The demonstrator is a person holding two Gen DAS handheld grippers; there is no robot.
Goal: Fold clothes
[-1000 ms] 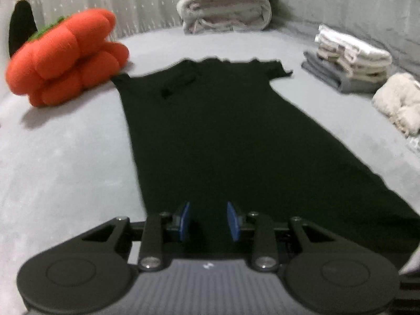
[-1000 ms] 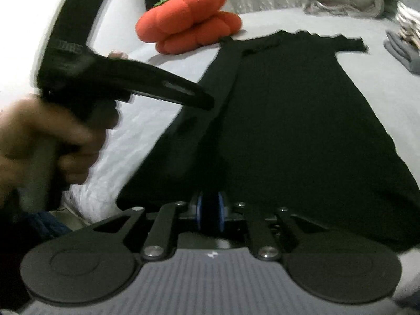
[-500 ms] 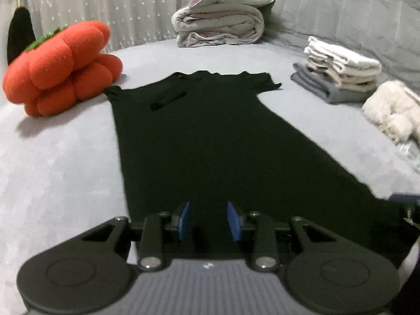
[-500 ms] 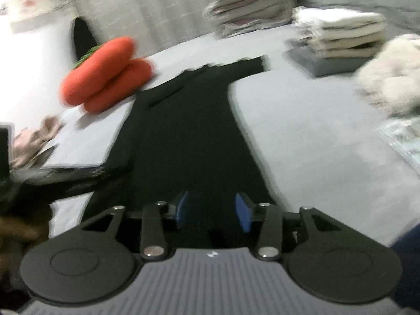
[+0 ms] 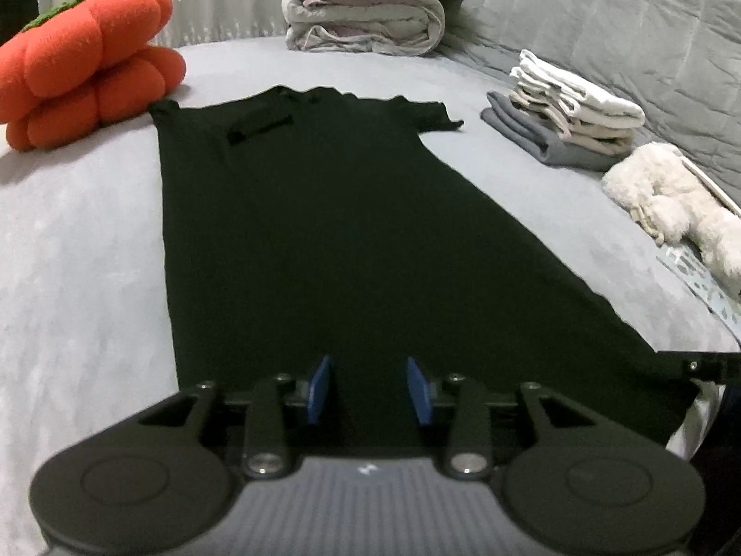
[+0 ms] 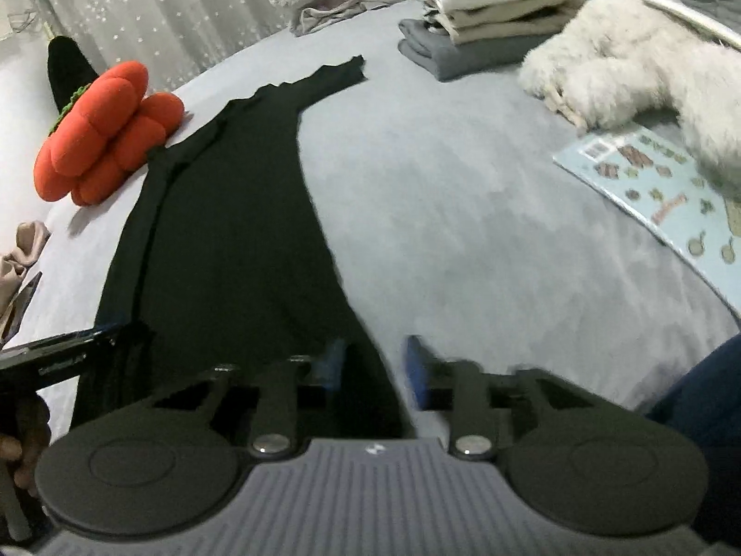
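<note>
The left tool [image 5: 370, 389] points down at the near hem of the black dress [image 5: 324, 213]. Its blue pads [image 5: 319, 389] stand a fair way apart and its jaws are opening. The dark cloth lies under and between them, and the pads do not press on it.

The right tool [image 6: 375, 366] sits at the hem's right corner. Its pads [image 6: 417, 370] are blurred and show a gap, the jaws are closing, and the edge of the dress runs between them without being clamped.

The dress lies flat and lengthwise on the grey bed [image 5: 69, 255], hem towards the tools and neck and short sleeves at the far end. Its left side is folded in along its length.

An orange pumpkin cushion [image 5: 88, 60] sits just beside the far left shoulder. A stack of folded clothes [image 5: 569, 116] rests to the right, apart from the dress. Nearer lies a fluffy white throw [image 5: 671, 194], partly over a printed sheet [image 6: 648, 180]. A rolled quilt [image 5: 366, 18] lies at the far end of the bed.
</note>
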